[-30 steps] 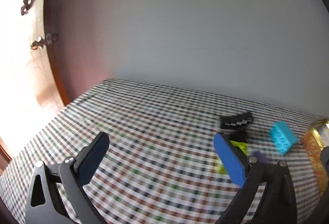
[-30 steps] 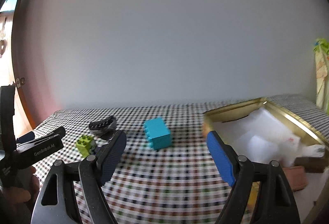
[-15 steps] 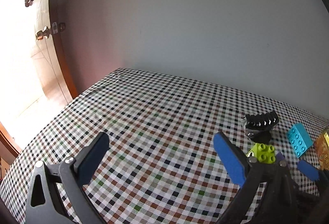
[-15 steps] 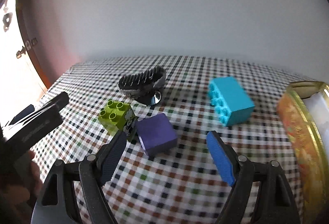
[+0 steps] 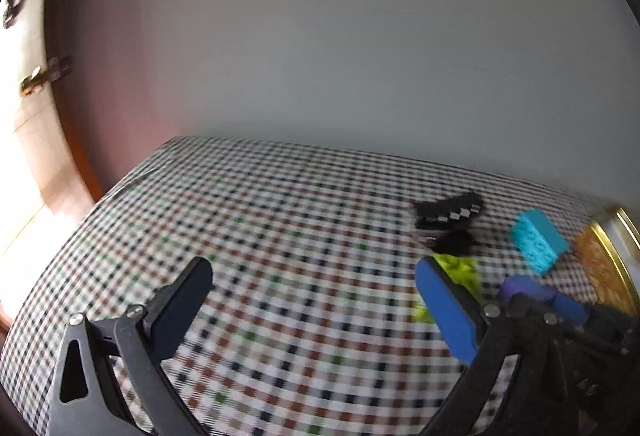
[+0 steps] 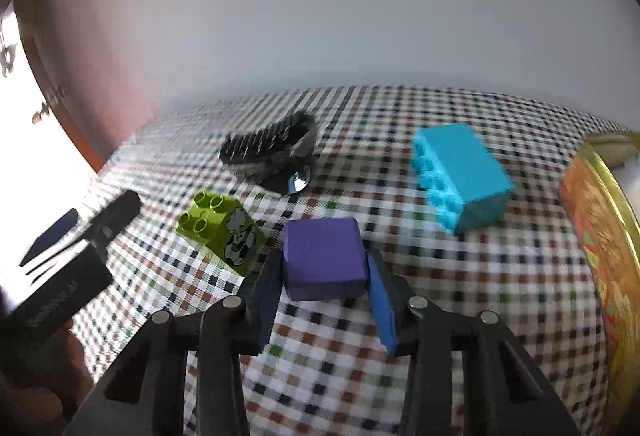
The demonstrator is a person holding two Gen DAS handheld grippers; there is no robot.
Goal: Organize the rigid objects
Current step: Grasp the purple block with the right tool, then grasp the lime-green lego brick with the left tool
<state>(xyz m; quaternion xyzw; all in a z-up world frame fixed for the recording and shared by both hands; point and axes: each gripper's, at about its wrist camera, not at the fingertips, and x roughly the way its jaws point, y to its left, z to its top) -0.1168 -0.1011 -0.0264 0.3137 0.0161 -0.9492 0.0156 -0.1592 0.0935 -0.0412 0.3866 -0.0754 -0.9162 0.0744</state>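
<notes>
My right gripper (image 6: 324,268) is shut on a purple block (image 6: 323,256) that rests on the checked tablecloth (image 6: 400,316). A green brick (image 6: 220,228) lies just left of it, a black hair clip (image 6: 268,148) behind, a cyan brick (image 6: 460,176) to the right. My left gripper (image 5: 312,300) is open and empty above the cloth. In the left wrist view the green brick (image 5: 460,268), hair clip (image 5: 448,214), cyan brick (image 5: 538,240) and purple block (image 5: 524,288) sit at right, with the right gripper beside them.
A gold tin (image 6: 600,236) with a patterned side stands at the right edge, also in the left wrist view (image 5: 604,260). A plain wall rises behind the table. A wooden door (image 5: 36,116) is at far left.
My right gripper moved forward and closed on the purple block. The left gripper stayed open and shifted slightly; its view swung a little.
</notes>
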